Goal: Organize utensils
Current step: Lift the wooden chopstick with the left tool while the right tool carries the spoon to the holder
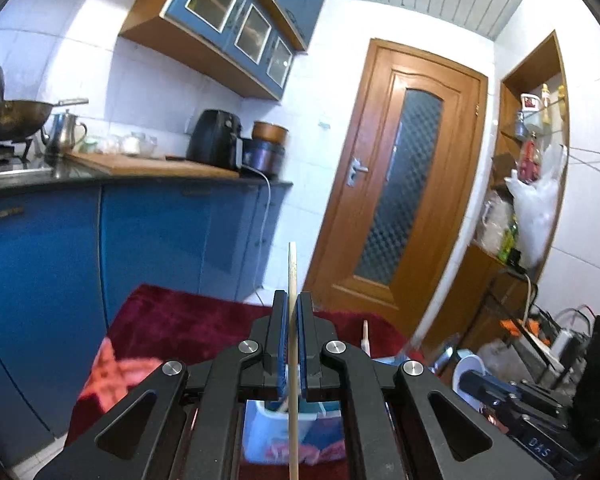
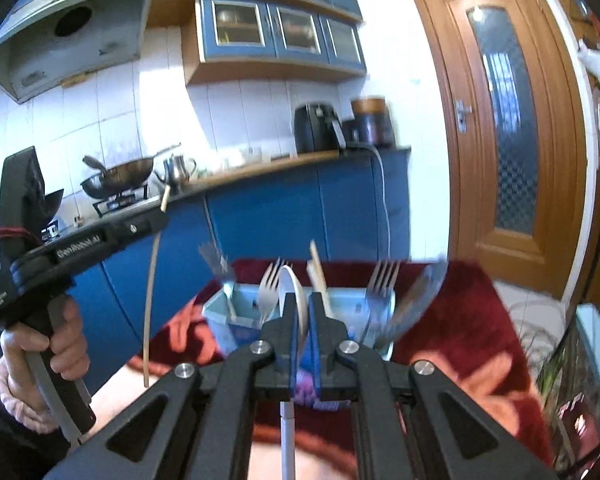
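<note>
My left gripper [image 1: 293,304] is shut on a single wooden chopstick [image 1: 293,280] that runs upright between its blue pads. The same chopstick [image 2: 151,280] shows in the right wrist view, held high above the red table by the left gripper [image 2: 156,220]. My right gripper [image 2: 303,308] is shut on a white spoon [image 2: 294,292], held on edge just in front of a light blue utensil holder [image 2: 220,312]. The holder contains forks [image 2: 380,284], a metal spoon [image 2: 420,300] and wooden chopsticks [image 2: 318,276]. The holder [image 1: 260,432] also shows below the left gripper.
A dark red patterned cloth [image 2: 460,312] covers the table. Blue kitchen cabinets [image 1: 140,240] and a counter with a wok [image 1: 12,116], kettle [image 1: 64,132] and air fryer [image 1: 216,140] stand behind. A wooden door [image 1: 400,184] is at right, cluttered shelves [image 1: 528,200] beside it.
</note>
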The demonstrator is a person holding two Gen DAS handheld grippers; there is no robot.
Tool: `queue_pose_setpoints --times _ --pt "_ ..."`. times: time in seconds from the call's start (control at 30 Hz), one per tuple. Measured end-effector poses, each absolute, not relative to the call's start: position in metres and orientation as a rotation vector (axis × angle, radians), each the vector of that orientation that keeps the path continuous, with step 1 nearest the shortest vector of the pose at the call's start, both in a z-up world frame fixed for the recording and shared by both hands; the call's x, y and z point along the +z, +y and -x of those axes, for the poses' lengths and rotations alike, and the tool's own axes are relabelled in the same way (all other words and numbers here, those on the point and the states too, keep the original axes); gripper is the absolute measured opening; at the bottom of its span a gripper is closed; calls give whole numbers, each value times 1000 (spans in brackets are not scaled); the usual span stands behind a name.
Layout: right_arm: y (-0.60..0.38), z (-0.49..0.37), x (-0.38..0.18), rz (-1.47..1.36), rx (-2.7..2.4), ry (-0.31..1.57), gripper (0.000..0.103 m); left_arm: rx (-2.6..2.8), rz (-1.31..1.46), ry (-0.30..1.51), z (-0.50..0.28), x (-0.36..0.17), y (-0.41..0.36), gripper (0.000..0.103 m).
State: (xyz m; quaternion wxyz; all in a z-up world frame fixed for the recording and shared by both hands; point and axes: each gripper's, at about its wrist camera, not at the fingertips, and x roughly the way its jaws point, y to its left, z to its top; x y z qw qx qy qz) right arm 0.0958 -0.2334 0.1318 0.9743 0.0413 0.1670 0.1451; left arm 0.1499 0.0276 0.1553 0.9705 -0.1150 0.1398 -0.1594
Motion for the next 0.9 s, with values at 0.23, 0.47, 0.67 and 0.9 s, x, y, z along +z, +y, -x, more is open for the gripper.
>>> queue_pose_setpoints --times 0.23,0.47,0.67,0.9 --pt "-243 -122 150 -94 234 210 7 -220 231 127 -167 176 14 4" --pt "-255 -151 154 -137 174 101 7 -140 217 30 -189 165 4 4" --pt "-263 -167 146 -168 147 42 7 -123 248 42 -200 140 8 4" --pt "-257 -186 126 -165 130 35 7 -133 217 16 -198 130 3 4"
